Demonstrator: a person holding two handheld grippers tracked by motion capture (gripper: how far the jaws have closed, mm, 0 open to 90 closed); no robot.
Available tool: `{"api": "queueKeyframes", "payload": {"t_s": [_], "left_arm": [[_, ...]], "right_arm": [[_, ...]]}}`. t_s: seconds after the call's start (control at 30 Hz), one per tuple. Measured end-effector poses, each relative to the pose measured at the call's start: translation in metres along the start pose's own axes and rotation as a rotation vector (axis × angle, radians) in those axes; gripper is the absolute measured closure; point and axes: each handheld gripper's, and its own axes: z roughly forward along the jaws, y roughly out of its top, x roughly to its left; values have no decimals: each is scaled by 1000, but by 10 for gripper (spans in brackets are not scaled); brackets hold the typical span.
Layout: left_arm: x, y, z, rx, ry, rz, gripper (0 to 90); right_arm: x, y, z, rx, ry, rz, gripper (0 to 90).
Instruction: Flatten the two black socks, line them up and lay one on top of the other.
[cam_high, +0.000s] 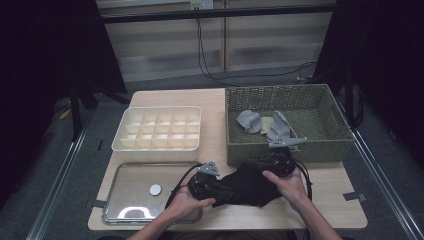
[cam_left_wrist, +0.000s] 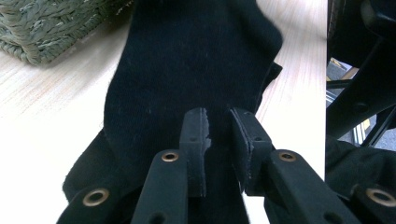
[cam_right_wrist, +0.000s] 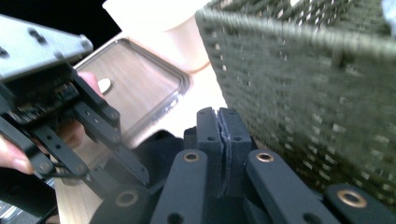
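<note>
Lying dark and limp, black sock (cam_high: 248, 185), left tool (cam_left_wrist: 218, 140) clamping its fabric, right tool (cam_right_wrist: 223, 133) pressed together.

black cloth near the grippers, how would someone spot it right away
Start at the woven green basket on the right half of the wooden table, then drop to the table's near edge just in front of it. The black cloth lies there between the left gripper and the right gripper. It is dark, unlike the grey cloths inside the basket.
</note>
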Motion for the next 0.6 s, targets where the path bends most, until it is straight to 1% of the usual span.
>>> {"api": "queueKeyframes", "payload": {"t_s": [0.03, 0.07, 0.1, 0.13, 0.17, 0.2, 0.23, 0.27, 0.3, 0.33, 0.37, 0.4, 0.47, 0.5, 0.53, 0.6], "left_arm": [[-1, 0, 1, -10, 16, -2, 755], [0, 0, 0, -14, 0, -4, 756], [0, 1, -1, -8, 5, 0, 756], [0, 1, -1, -8, 5, 0, 757], [1, 0, -1, -28, 2, -7, 757], [2, 1, -3, -13, 10, -2, 758], [3, 1, -4, -20, 8, -3, 759], [2, 1, -4, -34, 7, -12, 762], [1, 2, -5, -30, 22, -8, 769], [0, 4, -6, -38, 0, 0, 778], [-1, 6, -7, -41, -8, 3, 782], [-3, 8, -7, -51, -17, 5, 784], [-6, 13, -6, -56, -41, 15, 788], [-7, 15, -4, -76, -57, 8, 787], [-7, 16, -2, -83, -67, 2, 788], [-6, 19, 5, -70, -71, 3, 787]], "right_arm": [[2, 7, -1, -13, 4, -9, 884], [3, 10, -2, -20, 7, -14, 884], [3, 13, -3, -36, 13, -20, 884], [3, 13, -3, -36, 13, -20, 884], [4, 19, -4, -52, 19, -18, 884], [5, 20, -4, -55, 19, -23, 884], [5, 20, -3, -57, 15, -21, 884], [5, 20, -3, -62, 13, -22, 884], [5, 20, -3, -66, 13, -20, 884], [4, 18, -2, -68, 14, -18, 884], [4, 16, 0, -65, 14, -18, 884], [3, 13, 2, -54, 15, -18, 884], [1, 7, 8, -23, 1, -22, 884], [1, 5, 10, -7, -4, -28, 884], [0, 4, 12, -1, -5, -25, 884], [0, 3, 15, 7, -4, -31, 884]]}}
